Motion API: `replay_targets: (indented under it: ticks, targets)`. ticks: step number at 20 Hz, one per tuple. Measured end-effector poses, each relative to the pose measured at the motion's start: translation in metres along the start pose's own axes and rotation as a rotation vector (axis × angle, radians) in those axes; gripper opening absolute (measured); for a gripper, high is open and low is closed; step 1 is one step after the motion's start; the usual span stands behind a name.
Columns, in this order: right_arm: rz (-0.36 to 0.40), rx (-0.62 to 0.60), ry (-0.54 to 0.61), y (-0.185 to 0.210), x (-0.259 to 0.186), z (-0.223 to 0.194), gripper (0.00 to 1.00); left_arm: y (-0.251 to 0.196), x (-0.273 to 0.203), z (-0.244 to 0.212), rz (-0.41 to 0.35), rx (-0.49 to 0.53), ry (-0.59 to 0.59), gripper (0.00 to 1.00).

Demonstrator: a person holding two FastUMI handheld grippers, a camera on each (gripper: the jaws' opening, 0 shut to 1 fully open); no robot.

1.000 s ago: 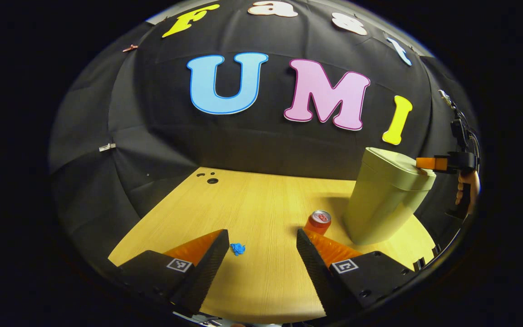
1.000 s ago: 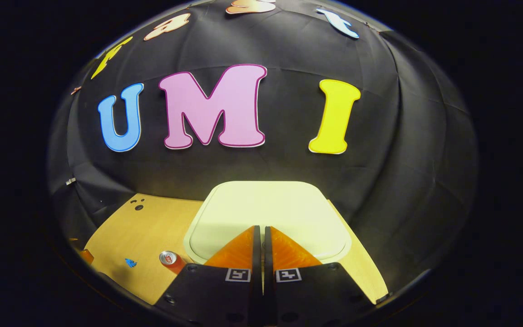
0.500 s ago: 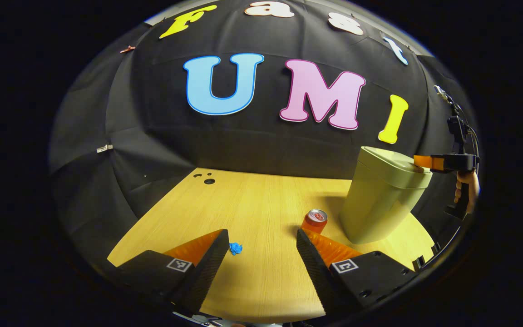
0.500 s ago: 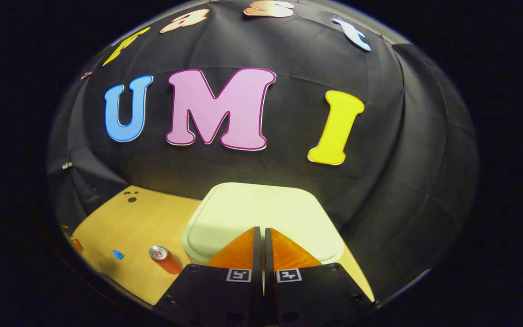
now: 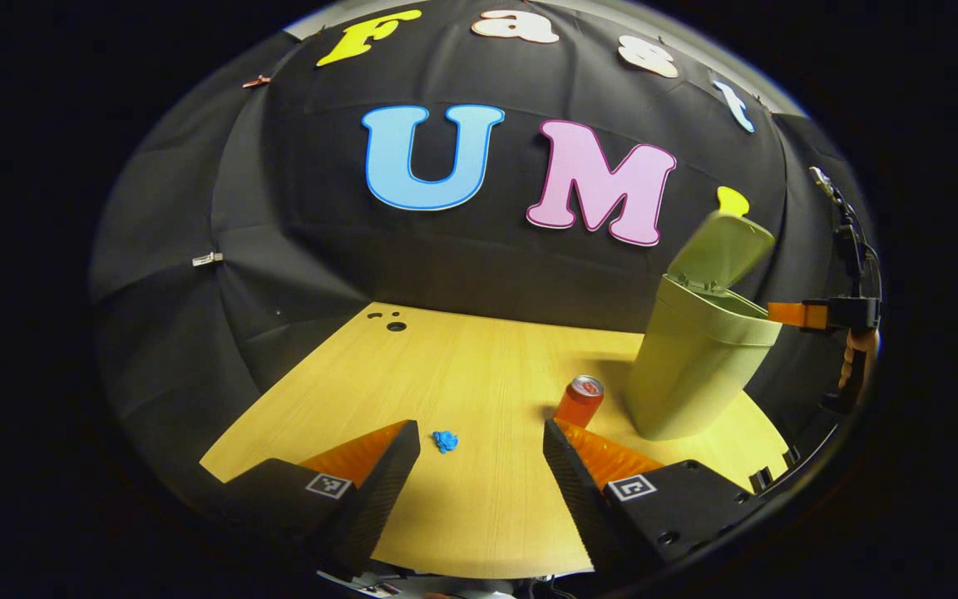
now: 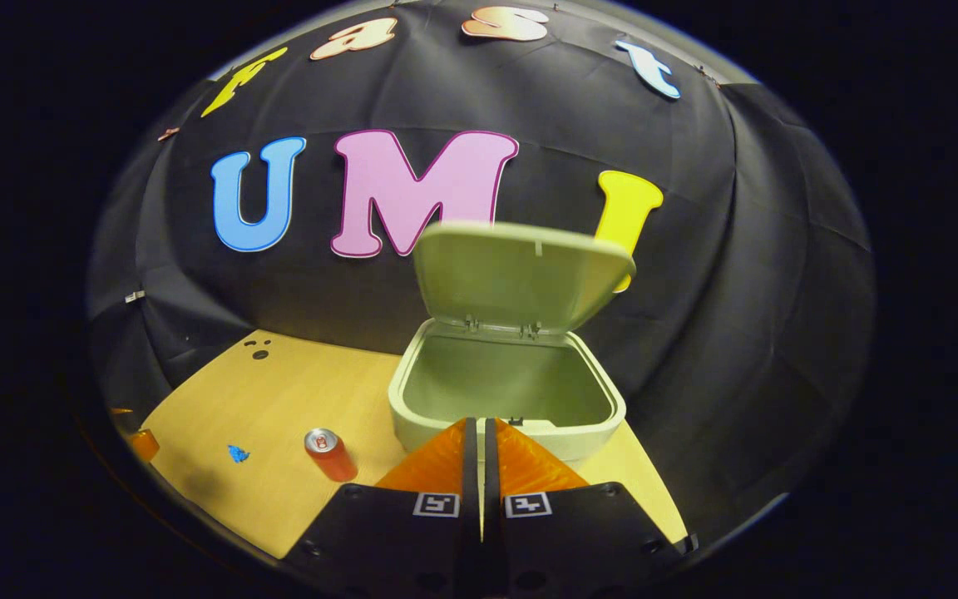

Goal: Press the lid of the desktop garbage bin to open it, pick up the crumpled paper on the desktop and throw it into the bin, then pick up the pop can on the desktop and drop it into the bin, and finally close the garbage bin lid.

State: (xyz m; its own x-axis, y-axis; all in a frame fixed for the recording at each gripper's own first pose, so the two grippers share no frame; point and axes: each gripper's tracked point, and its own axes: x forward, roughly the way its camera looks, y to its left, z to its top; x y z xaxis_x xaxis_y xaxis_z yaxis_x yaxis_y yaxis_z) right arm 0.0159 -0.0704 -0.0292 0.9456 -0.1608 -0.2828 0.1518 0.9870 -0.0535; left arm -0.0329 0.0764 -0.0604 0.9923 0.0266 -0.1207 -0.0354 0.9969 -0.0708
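Observation:
The pale green bin (image 6: 506, 416) (image 5: 695, 366) stands on the wooden table with its lid (image 6: 520, 274) (image 5: 720, 245) swung up and its inside bare. My right gripper (image 6: 479, 424) is shut with nothing in it, its tips just at the bin's near rim; the left gripper view shows it beside the bin (image 5: 791, 314). An orange pop can (image 5: 579, 401) (image 6: 328, 453) stands upright left of the bin. A small blue crumpled paper (image 5: 445, 441) (image 6: 237, 453) lies on the table ahead of my left gripper (image 5: 481, 453), which is open and holds nothing.
The wooden table (image 5: 462, 374) runs back to the black cloth wall. Small dark holes (image 5: 392, 323) mark its far left corner. A hand (image 5: 855, 362) holds the right gripper past the table's right edge.
The bin's lid has sprung from shut to upright. My right gripper has drawn back off the lid to the near rim. The left gripper has hardly moved.

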Motion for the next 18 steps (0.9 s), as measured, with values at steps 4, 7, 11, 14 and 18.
replay_targets:
  ticks: [4, 7, 11, 14, 18]
  targets:
    - [-0.004, 0.04, -0.001, 0.01, -0.027, -0.001, 0.05, 0.021, -0.016, -0.013, -0.009, -0.003, -0.006, 0.96]
    - [0.002, 0.045, -0.006, 0.019, -0.045, -0.002, 0.05, 0.032, -0.018, -0.02, -0.022, -0.01, 0.0, 0.95]
    - [0.015, 0.053, -0.02, 0.028, -0.058, -0.001, 0.05, 0.049, -0.006, -0.02, -0.016, 0.01, 0.008, 0.96]
    - [0.028, 0.074, -0.012, 0.032, -0.055, -0.007, 0.05, 0.055, 0.017, -0.024, -0.01, -0.002, 0.038, 0.96]
    - [0.048, 0.091, 0.0, 0.033, -0.047, -0.02, 0.05, 0.059, 0.06, -0.029, 0.01, -0.009, 0.089, 0.96]
